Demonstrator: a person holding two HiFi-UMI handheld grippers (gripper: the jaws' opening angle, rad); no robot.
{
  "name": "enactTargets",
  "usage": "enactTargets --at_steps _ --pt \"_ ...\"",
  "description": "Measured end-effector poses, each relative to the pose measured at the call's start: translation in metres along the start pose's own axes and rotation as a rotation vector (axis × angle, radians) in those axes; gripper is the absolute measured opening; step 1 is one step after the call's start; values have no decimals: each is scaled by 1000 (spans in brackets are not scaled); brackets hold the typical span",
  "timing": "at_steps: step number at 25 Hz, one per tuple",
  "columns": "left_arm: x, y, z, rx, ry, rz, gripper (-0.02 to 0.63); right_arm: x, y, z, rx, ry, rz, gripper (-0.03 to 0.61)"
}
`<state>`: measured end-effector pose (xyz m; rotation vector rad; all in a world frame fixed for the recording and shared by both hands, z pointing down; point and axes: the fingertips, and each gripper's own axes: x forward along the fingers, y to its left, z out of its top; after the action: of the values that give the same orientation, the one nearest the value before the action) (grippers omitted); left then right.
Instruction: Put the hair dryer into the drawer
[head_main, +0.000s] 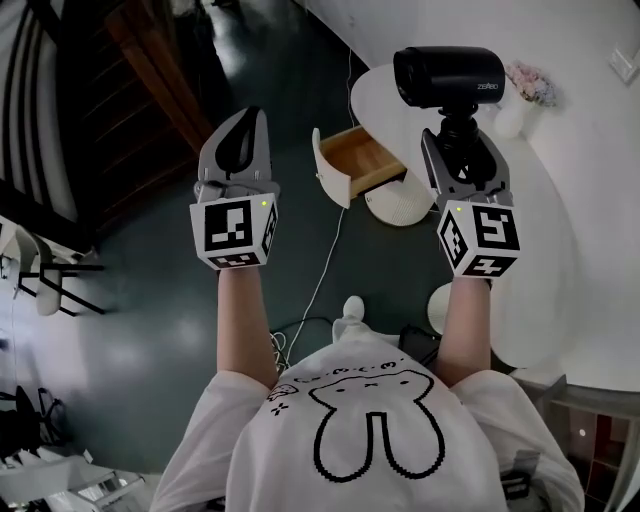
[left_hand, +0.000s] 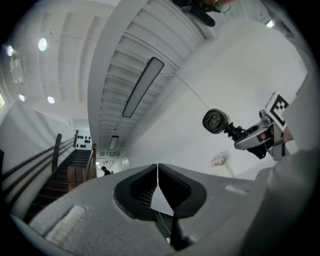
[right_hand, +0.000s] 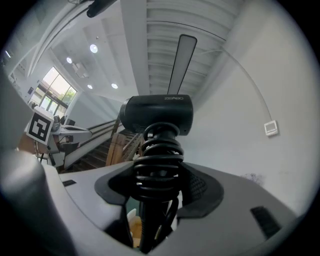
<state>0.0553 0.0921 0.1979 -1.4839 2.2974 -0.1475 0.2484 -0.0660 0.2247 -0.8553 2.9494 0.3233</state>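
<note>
1. Right gripper (right_hand: 157, 197) is clamped on the hair dryer (right_hand: 157, 115): its jaws press the handle from both sides, and a black coiled cord (right_hand: 159, 162) is wound round that handle.
2. The dryer stands up out of the jaws, with its dark barrel lying crosswise above the grip.
3. Left gripper (left_hand: 158, 175) carries nothing. In its own view the two pads meet along a thin line, so the jaws are pressed together.
4. In the head view both grippers are raised side by side and well apart, with the jaws pointing away from the person.
5. The drawer (head_main: 362, 160) is pulled open out of a round white side table (head_main: 400, 205), and its wooden inside faces up. In the head view it shows between the two grippers, nearer the right one, below and to the left of the dryer's barrel. The dryer is not in the drawer.
6. A white vase of flowers (head_main: 522, 100) stands on a pale surface to the right of the dryer.
7. A thin white cable (head_main: 322, 270) runs across the dark floor (head_main: 150, 290) from beside the drawer toward the person.
8. A staircase (head_main: 150, 70) with a wooden rail shows at the upper left of the head view.
</note>
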Motion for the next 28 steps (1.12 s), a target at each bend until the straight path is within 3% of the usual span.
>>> enactTargets --at_steps 7,20,24,28 --pt "101 5 -42 -38 7 -49 18 85 -36 -27 9 40 -33 252" --pt "194 15 -110 -91 31 -147 18 160 -56 -62 -17 96 -115 252" --pt "238 26 -130 -107 18 -225 18 192 -56 -70 -25 119 -178 252" --pt "286 37 -147 -89 1 -360 18 230 -55 -72 6 136 -291 252"
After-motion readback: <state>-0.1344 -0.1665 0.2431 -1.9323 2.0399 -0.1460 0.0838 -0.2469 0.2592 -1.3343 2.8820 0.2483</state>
